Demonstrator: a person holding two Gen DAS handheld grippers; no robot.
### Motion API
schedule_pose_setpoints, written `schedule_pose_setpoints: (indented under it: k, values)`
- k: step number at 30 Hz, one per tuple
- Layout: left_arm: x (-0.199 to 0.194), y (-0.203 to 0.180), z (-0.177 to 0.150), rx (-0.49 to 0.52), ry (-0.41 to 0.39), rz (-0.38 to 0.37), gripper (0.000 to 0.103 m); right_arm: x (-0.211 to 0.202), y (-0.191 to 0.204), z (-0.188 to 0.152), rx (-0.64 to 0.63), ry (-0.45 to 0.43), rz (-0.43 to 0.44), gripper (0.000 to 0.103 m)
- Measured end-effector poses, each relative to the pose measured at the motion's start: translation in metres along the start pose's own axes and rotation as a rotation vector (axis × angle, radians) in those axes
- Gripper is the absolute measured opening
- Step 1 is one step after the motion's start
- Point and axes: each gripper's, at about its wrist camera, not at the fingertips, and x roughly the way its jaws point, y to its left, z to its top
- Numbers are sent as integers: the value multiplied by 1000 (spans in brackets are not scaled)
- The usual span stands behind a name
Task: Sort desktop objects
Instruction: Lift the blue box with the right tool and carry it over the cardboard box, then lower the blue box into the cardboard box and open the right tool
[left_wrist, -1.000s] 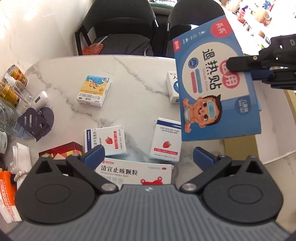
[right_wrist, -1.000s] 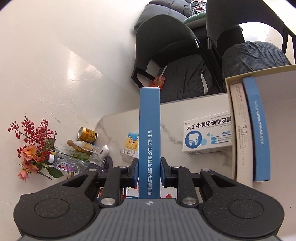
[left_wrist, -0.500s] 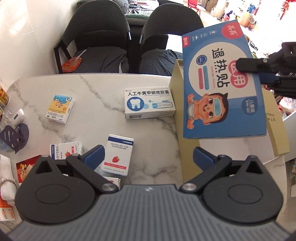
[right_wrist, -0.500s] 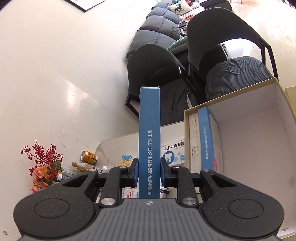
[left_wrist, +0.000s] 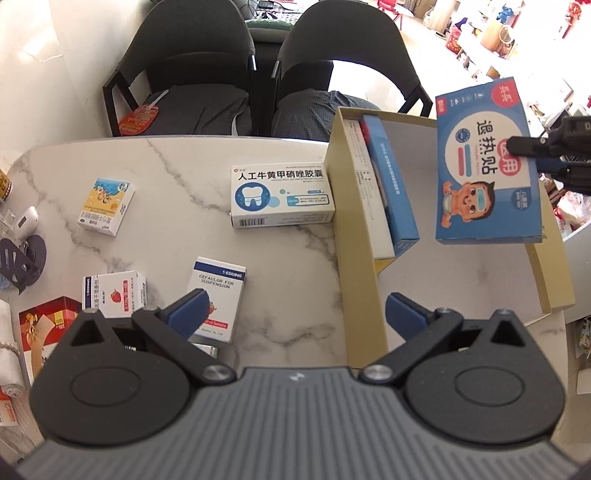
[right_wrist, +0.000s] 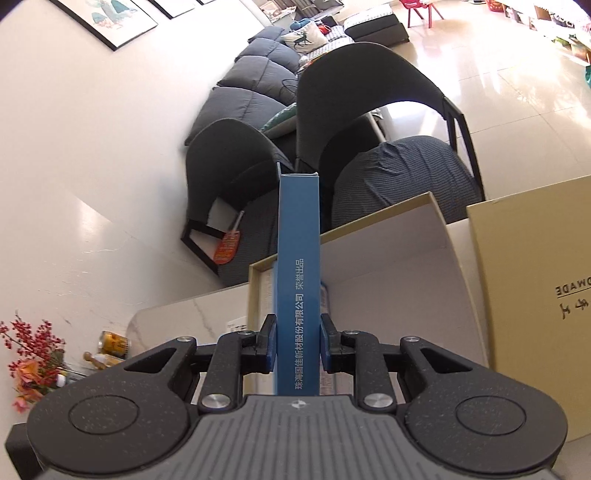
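My right gripper (right_wrist: 297, 341) is shut on a flat blue box (right_wrist: 298, 284) held on edge; in the left wrist view that blue box (left_wrist: 484, 166), with a cartoon child on it, hangs above the open tan cardboard box (left_wrist: 354, 258), the right gripper (left_wrist: 517, 146) gripping it from the right. Two flat boxes (left_wrist: 388, 192) stand on edge along the tan box's left wall. My left gripper (left_wrist: 295, 310) is open and empty above the marble table (left_wrist: 177, 177). Loose on the table lie a tooth box (left_wrist: 280, 195), a strawberry box (left_wrist: 216, 295) and a yellow box (left_wrist: 105, 206).
A second strawberry box (left_wrist: 114, 293) and a red packet (left_wrist: 44, 325) sit at the near left. Cans, a white device and a black stand (left_wrist: 22, 254) crowd the left edge. Two dark chairs (left_wrist: 258, 66) stand behind the table. The tan box's lid (right_wrist: 535, 295) rises at the right.
The right gripper carried the blue box rightward, from above the table to over the tan box. The left wrist view shifted right, bringing the tan box and tooth box further in.
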Motion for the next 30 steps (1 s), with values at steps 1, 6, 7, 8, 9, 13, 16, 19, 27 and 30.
schedule_pose_setpoints:
  k: [1,6,7,8,9,13,16,19,27,30]
  values:
    - [1,4,-2,-15,8,-2,103,7,-4,0,1,10,-14,25]
    - [3,24,-16,-68,37,15,103,43,-10,-3,-29,63,-80,25]
    - [4,28,-19,-78,42,18,103,50,-10,-5,-32,75,-83,25]
    - [4,33,-22,-90,47,18,103,57,-9,-6,-35,88,-86,25]
    - [5,37,-24,-103,52,19,103,65,-6,-8,-53,100,-97,25]
    - [6,53,-33,-150,68,29,103,89,8,-11,-112,134,-123,25]
    - [6,61,-37,-173,70,29,103,108,18,-13,-154,157,-145,25]
    - [6,68,-41,-185,72,34,103,124,24,-14,-188,171,-169,25]
    - [11,83,-49,-223,88,36,103,143,23,-10,-158,178,-180,26]
    - [13,84,-49,-219,93,33,103,145,15,-8,-103,184,-129,31]
